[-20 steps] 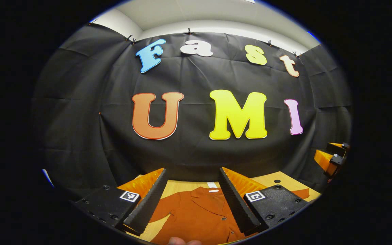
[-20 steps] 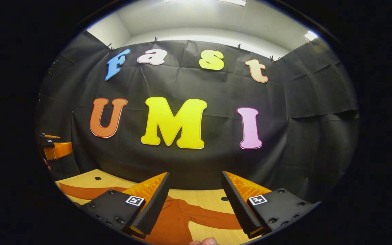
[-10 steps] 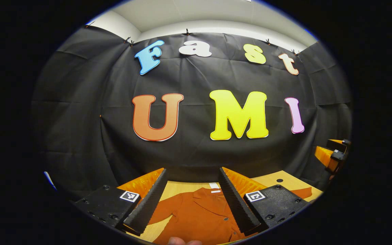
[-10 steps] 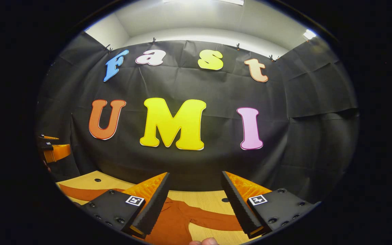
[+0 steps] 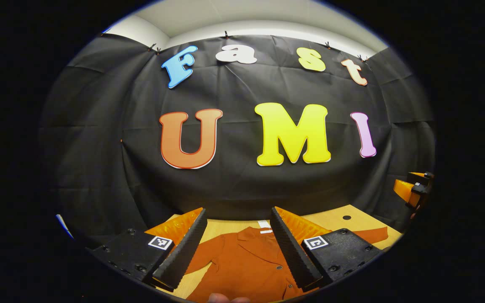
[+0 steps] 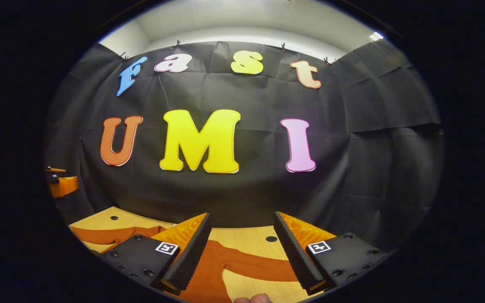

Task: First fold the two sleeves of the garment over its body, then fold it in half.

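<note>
Surface: a light wooden table (image 5: 331,221), pale grain, with small dark round holes in it; one hole (image 5: 346,217) lies near the far right edge in the left gripper view, and another hole (image 6: 271,239) sits between the fingers in the right gripper view. The black cloth wall (image 5: 99,139) hangs creased behind the table, clipped along its top edge. Above it runs a pale wall and ceiling (image 6: 242,19) with a bright light patch at upper right.

Garment (image 5: 246,261): rust-orange, collared, buttoned front, lying flat on the table with the collar toward the cloth wall. One sleeve (image 6: 259,268) stretches out flat to the side across the wood; the other sleeve (image 6: 99,233) extends outward on the opposite side. Neither sleeve lies over the body.

Left gripper (image 5: 238,246): held above the garment's chest, fingers spread apart, nothing between them.

Right gripper (image 6: 240,248): held above the sleeve and shoulder area, fingers likewise spread, gripping nothing. A fingertip of the holding hand (image 6: 253,299) shows at the bottom edge.
</note>
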A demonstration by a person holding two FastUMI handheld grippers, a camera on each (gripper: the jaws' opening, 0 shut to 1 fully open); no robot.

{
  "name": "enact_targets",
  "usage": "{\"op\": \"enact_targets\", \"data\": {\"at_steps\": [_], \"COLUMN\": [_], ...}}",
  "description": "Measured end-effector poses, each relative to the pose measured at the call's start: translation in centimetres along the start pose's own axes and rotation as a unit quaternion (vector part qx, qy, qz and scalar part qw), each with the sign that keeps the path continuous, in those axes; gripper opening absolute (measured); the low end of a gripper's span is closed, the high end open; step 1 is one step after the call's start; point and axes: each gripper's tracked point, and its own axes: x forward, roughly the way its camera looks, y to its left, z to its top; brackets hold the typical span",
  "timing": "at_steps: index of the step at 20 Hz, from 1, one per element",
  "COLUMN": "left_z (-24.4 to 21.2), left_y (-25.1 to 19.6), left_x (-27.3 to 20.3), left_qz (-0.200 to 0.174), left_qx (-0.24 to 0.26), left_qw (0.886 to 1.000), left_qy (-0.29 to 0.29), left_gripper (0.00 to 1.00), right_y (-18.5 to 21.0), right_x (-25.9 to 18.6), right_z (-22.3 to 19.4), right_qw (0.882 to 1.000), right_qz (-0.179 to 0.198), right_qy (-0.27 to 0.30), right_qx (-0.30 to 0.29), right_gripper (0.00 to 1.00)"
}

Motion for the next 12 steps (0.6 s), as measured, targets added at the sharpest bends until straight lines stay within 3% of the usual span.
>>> {"op": "enact_targets", "data": {"at_steps": [7, 12], "left_z": [-1.7, -2.8], "left_y": [-1.3, -1.7], "left_x": [-0.8, -1.5], "left_qz": [-0.029, -0.017], "left_qx": [0.024, 0.017], "left_qw": [0.998, 0.996], "left_qy": [0.045, 0.084], "left_gripper": [0.98, 0.98], "right_y": [-12.6, -20.3], "right_x": [2.8, 6.8], "right_z": [-11.3, -21.7], "right_qw": [0.992, 0.977], "right_qz": [-0.055, -0.071], "right_qy": [0.107, 0.199], "right_qx": [0.027, 0.019], "right_gripper": [0.95, 0.95]}}
